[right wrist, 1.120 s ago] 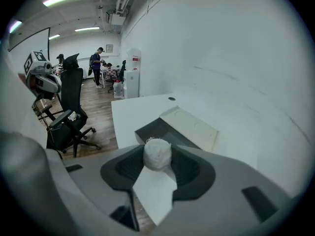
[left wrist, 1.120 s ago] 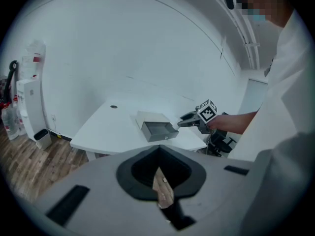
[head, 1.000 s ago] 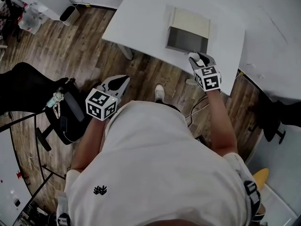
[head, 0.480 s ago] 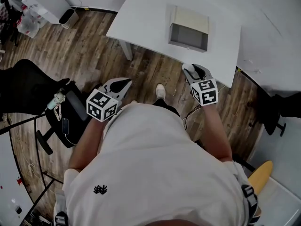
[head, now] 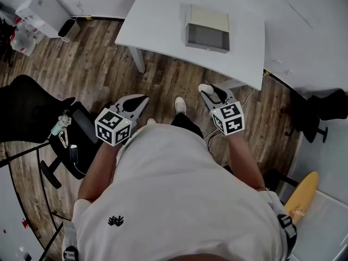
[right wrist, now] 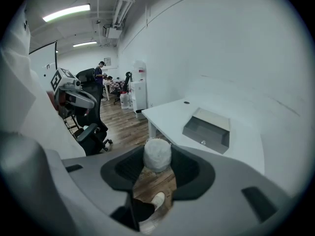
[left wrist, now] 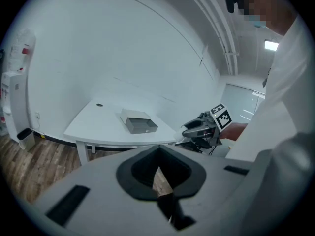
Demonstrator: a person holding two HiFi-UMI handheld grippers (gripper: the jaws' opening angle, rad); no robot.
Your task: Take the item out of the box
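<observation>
The grey box [head: 206, 29] stands open on the white table [head: 157, 20], lid flipped back; its inside looks bare. My right gripper [head: 209, 93] is held over the floor, well short of the table's near edge, and is shut on a small white rounded item [head: 205, 88]. In the right gripper view that white item [right wrist: 157, 154] sits between the jaw tips, with the box [right wrist: 206, 129] beyond it. My left gripper [head: 136, 101] hangs over the floor by my left hip, jaws together and nothing in them. The left gripper view shows the box [left wrist: 140, 124] and the right gripper [left wrist: 194, 130].
A black office chair [head: 32, 105] stands at the left with small things hanging on it. Another dark chair [head: 326, 105] is at the right past the table corner. My shoe [head: 179, 105] is on the wood floor between the grippers. A white table leg [head: 136, 58] stands near the left.
The right gripper with the white item has drawn back from the box's front edge, off the table and over the floor. I have stepped back; the left gripper barely moved.
</observation>
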